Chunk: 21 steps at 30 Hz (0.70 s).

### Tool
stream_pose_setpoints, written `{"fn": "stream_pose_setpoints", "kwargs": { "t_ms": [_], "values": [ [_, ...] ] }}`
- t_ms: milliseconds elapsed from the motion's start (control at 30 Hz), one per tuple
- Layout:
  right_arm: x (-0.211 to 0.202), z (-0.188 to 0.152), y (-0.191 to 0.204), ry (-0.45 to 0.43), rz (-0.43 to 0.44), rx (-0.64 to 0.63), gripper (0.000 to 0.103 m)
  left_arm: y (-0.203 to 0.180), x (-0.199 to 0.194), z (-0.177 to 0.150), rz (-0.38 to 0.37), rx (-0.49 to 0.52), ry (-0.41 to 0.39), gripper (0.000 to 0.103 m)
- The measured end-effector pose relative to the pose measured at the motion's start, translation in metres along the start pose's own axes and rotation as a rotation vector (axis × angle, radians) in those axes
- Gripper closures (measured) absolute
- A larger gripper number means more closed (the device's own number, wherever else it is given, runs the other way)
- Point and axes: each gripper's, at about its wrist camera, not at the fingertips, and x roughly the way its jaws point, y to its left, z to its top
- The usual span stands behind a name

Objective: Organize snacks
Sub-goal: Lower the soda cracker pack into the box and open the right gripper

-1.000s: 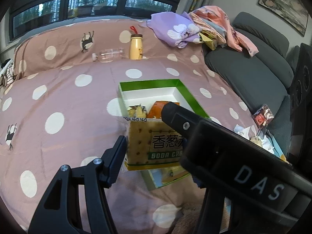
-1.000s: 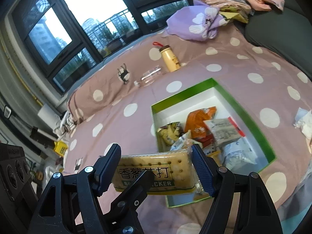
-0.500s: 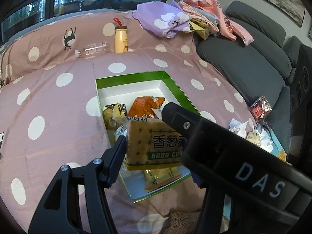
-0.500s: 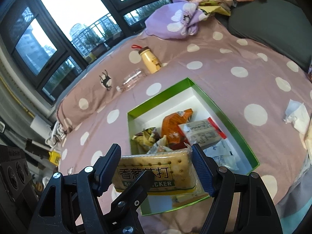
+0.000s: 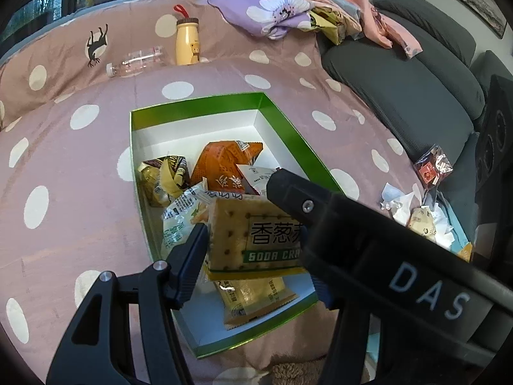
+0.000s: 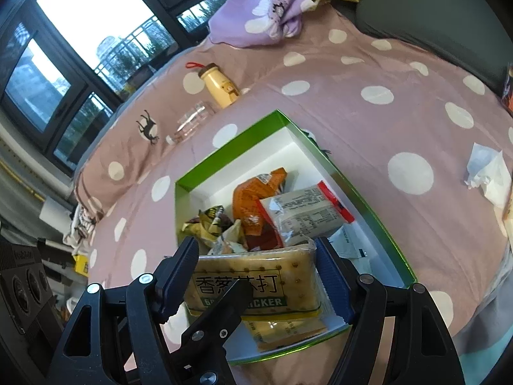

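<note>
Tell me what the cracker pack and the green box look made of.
Cracker pack: glossy clear plastic film, judging by the glare, the crimped end and the crackers showing through. Green box: probably coated cardboard, with thin stiff walls, sharp folded corners, a shiny green rim and a matte white inside.

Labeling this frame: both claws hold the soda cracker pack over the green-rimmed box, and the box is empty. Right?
Not quite. Both claws, left claw and right claw, do hold the soda cracker pack over the green-rimmed box, but the box is not empty: the right wrist view shows several snack packets in it, among them an orange packet.
</note>
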Motion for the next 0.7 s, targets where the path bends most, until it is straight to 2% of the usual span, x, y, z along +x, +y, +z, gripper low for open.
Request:
{"fn": "stream_pose_setpoints", "kwargs": {
  "t_ms": [700],
  "values": [
    [0.031,0.006,-0.019,0.058,-0.036,0.035,0.027,0.003,0.032,0.003,-0.008,-0.01,0.067,0.044]
  ]
}}
